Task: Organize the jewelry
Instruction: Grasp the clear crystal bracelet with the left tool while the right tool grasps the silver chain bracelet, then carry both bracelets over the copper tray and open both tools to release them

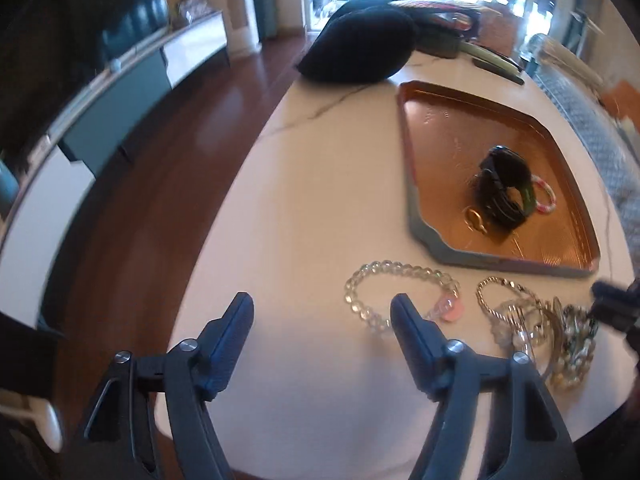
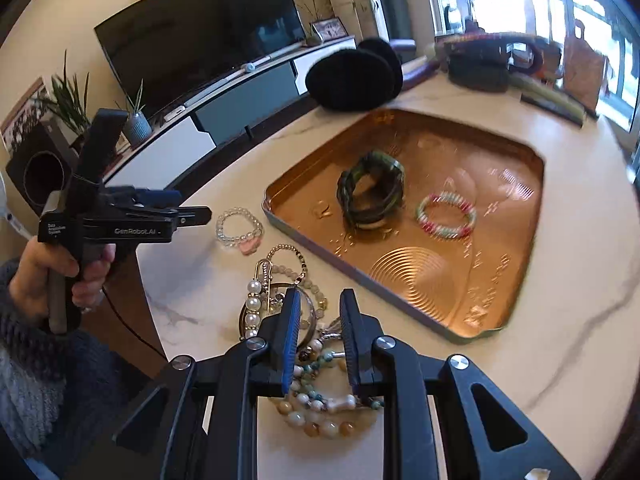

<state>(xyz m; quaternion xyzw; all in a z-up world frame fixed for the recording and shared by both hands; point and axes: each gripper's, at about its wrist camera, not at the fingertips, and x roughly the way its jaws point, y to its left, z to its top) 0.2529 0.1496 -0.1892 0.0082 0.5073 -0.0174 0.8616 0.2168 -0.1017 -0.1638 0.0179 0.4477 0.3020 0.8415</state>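
Note:
A copper tray (image 1: 440,120) (image 2: 516,288) lies on the white marble table. In it are a dark green bangle stack (image 1: 502,192) (image 2: 370,196), a pink-and-white beaded bracelet (image 1: 545,200) (image 2: 446,215) and a small gold ring (image 1: 476,219). A clear bead bracelet with a pink charm (image 1: 396,294) (image 2: 239,231) lies in front of the tray. A tangled heap of bracelets (image 1: 536,324) (image 2: 288,304) lies beside it. My left gripper (image 1: 322,316) (image 2: 200,214) is open above the table, next to the clear bracelet. My right gripper (image 2: 320,312) is open, part closed, empty, over the heap.
Black round cushions (image 1: 360,46) (image 2: 352,80) and a dark bag (image 2: 480,60) sit at the table's far end. The table edge (image 1: 224,216) drops to a wooden floor on the left. A TV and low cabinet (image 2: 224,92) stand beyond.

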